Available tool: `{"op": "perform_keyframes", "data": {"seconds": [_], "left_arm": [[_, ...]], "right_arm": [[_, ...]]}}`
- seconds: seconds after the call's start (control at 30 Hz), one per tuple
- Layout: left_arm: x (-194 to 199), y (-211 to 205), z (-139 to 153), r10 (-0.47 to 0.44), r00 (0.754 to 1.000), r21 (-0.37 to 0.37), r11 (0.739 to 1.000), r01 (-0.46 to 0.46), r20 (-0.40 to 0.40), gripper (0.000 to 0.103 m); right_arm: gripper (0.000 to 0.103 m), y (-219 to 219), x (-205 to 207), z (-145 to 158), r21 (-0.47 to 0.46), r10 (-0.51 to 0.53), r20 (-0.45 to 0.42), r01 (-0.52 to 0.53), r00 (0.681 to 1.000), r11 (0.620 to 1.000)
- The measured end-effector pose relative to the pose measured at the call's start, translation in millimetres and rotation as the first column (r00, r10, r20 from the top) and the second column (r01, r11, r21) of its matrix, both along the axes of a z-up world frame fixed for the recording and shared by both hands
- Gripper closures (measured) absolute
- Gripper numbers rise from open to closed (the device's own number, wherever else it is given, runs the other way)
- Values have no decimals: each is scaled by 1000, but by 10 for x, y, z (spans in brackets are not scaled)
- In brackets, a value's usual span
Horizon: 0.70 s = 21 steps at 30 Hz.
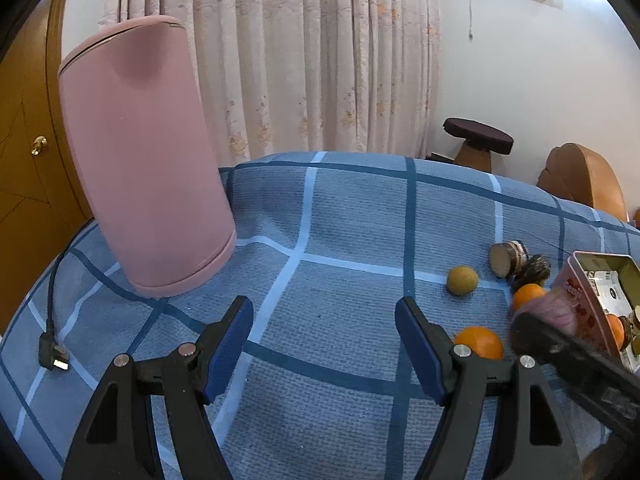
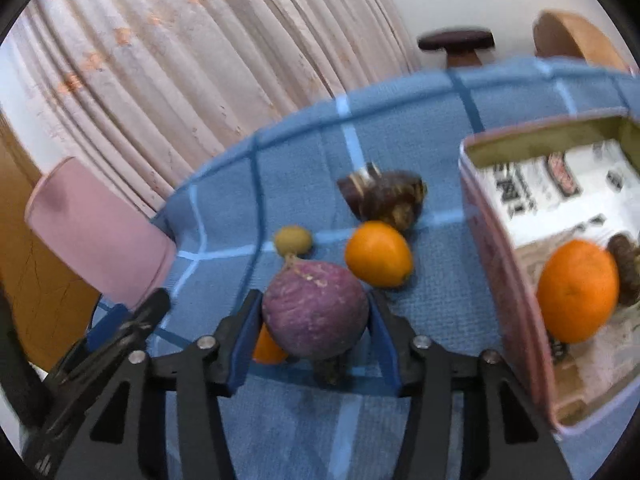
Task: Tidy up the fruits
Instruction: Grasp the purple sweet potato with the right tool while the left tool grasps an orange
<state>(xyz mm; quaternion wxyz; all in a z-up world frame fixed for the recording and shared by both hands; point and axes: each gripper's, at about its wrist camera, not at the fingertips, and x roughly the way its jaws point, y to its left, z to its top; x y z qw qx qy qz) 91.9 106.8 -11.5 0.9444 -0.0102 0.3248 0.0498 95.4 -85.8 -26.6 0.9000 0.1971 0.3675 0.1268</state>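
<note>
Clamping a purple round fruit [image 2: 316,312] between both blue pads of the right hand-held gripper [image 2: 314,334], raised above the blue checked table [image 2: 420,320]. Spread wide and holding nothing, the left hand-held gripper [image 1: 324,340]. Farther on the cloth: orange [image 2: 378,254], small yellow-green fruit [image 2: 293,239], brown pieces [image 2: 384,194]. Beside, an open pink tin [image 2: 500,280] with another orange [image 2: 578,290] inside.

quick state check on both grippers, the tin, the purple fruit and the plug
left gripper: open, empty
right gripper: shut on round purple fruit
pink rectangular metal tin: open, holds an orange
black power plug: unplugged, lying on blue checked cloth
</note>
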Motion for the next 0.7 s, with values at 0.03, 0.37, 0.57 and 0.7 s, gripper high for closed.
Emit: {"op": "perform_keyframes", "data": {"seconds": [0.03,0.37,0.57,0.7], "left_arm": [[-10,-11,2,-9,1000,-5,1000,9,1,28],[34,-426,-43,-233,972,-119,966,230,-13,28],[251,-794,-213,-263,955,-47,965,259,-139,28],[384,-821,-319,-250,945,-68,968,241,-212,56]], "right_arm": [[49,-5,-73,79,-9,3,36,-3,999,1000],[49,-351,-593,499,-123,-73,246,106,967,987],[48,-673,-726,537,-170,-140,286,194,948,966],[49,-881,-691,513,-118,-184,255,220,949,968]]}}
